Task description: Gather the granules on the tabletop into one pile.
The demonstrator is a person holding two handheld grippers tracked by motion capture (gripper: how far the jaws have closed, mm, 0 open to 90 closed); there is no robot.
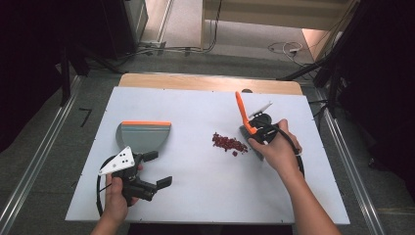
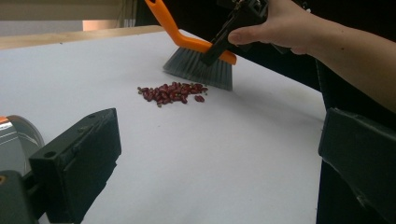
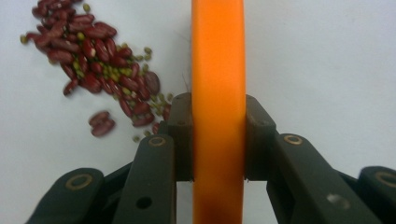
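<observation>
High view: right gripper (image 1: 258,131) clamps brush (image 1: 243,117) near table (image 1: 195,196) right edge, beside beans (image 1: 228,143); dustpan (image 1: 143,135) by left edge, left gripper (image 1: 155,169) released.
Left gripper view: bristles (image 2: 198,66) touch down; dustpan far, so a hard stroke may scatter beans.
Right gripper view: green grains (image 3: 109,71) mixed in, unseen above.

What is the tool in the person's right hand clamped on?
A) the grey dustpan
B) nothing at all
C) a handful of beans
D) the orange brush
D: in the right gripper view the right gripper has both black jaws pressed against the orange back of the brush, whose bristles sit by the red beans; the dustpan lies apart, near the left gripper.
</observation>
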